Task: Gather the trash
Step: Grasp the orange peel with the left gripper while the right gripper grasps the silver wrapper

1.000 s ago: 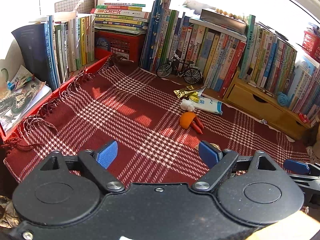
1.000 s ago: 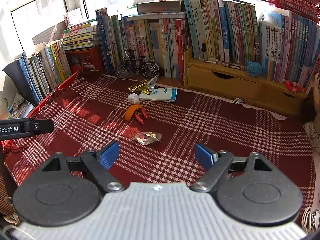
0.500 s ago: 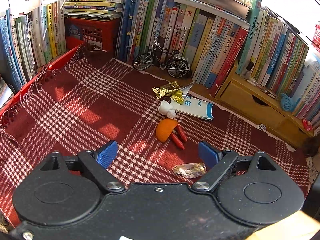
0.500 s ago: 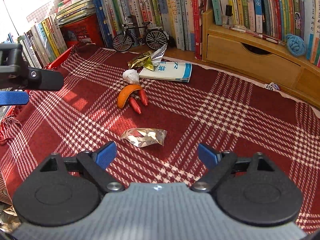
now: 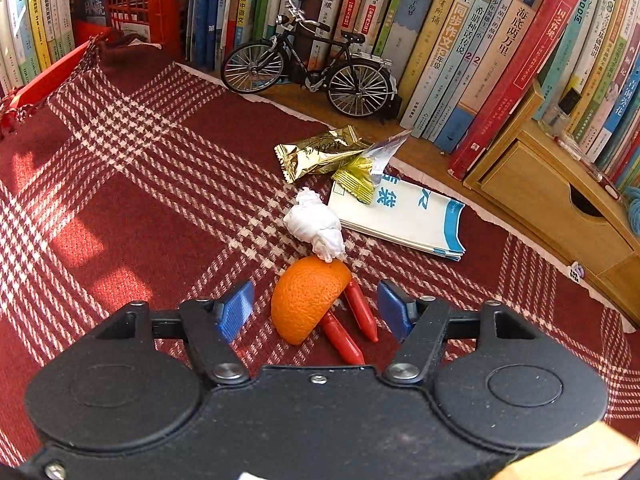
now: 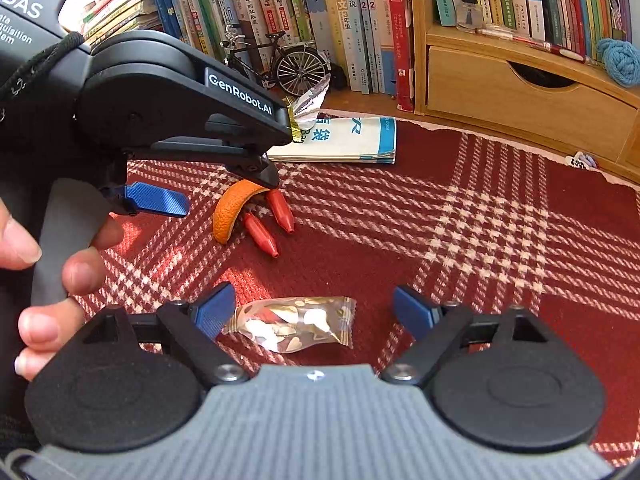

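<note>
1. Curved orange peel (image 5: 308, 296): judged light, springy, likely to flex; best pinched across its rim. It lay on the red plaid cloth (image 5: 120, 200), between the spread jaws of the left tool (image 5: 316, 308).
2. Crinkled clear-and-gold sweet wrapper (image 6: 296, 324): judged feather-light, slippery. It lay inside the gaping right tool (image 6: 314, 308).

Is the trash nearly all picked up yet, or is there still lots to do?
Nothing looks collected yet. Both grippers are open and empty. The left gripper brackets the orange peel and red pointed caps; the right gripper brackets the clear gold-patterned candy wrapper. Still left on the red plaid cloth: those pieces, the crumpled white tissue and the gold foil wrappers.
</note>
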A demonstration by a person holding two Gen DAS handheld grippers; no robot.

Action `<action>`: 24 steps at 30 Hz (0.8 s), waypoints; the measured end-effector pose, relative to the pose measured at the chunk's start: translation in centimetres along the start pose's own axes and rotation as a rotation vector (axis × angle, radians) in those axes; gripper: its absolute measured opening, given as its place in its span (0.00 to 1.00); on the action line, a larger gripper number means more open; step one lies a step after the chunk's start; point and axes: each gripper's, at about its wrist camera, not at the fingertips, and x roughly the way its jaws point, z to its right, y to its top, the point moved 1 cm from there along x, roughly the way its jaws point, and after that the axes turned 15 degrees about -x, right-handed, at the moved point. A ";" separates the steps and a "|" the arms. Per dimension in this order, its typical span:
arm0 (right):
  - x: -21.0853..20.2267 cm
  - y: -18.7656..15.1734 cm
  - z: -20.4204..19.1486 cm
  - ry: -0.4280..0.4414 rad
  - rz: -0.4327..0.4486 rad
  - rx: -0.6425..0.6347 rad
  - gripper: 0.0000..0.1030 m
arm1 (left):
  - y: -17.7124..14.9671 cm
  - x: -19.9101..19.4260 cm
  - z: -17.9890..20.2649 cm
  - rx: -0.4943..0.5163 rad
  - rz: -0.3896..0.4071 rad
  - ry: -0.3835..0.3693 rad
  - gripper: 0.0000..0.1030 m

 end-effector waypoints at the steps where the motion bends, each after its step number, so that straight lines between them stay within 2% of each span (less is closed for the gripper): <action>1: 0.1 -0.2 0.2 0.013 -0.004 0.016 0.89 | 0.1 0.3 0.1 0.011 -0.012 -0.004 0.55; 4: -0.1 -0.5 0.3 0.021 0.014 0.015 0.86 | 0.2 0.8 0.4 0.035 -0.038 -0.003 0.47; 14: -0.2 -0.9 -0.4 0.032 0.023 -0.040 0.66 | 0.7 1.7 1.1 0.120 -0.070 0.041 0.45; 18: -0.3 -0.9 -0.6 0.046 0.025 -0.048 0.53 | 0.8 0.7 0.8 0.115 -0.040 0.060 0.30; 19: -0.4 -0.9 -0.6 0.057 0.024 -0.051 0.51 | 0.7 0.2 0.8 0.125 -0.022 0.058 0.23; 21: -0.9 -1.0 -0.8 0.080 0.034 -0.062 0.42 | 0.6 -0.6 0.8 0.149 -0.008 0.055 0.19; 24: -1.6 -1.1 -0.9 0.098 0.049 -0.070 0.35 | 0.6 -1.1 0.7 0.157 -0.009 0.039 0.20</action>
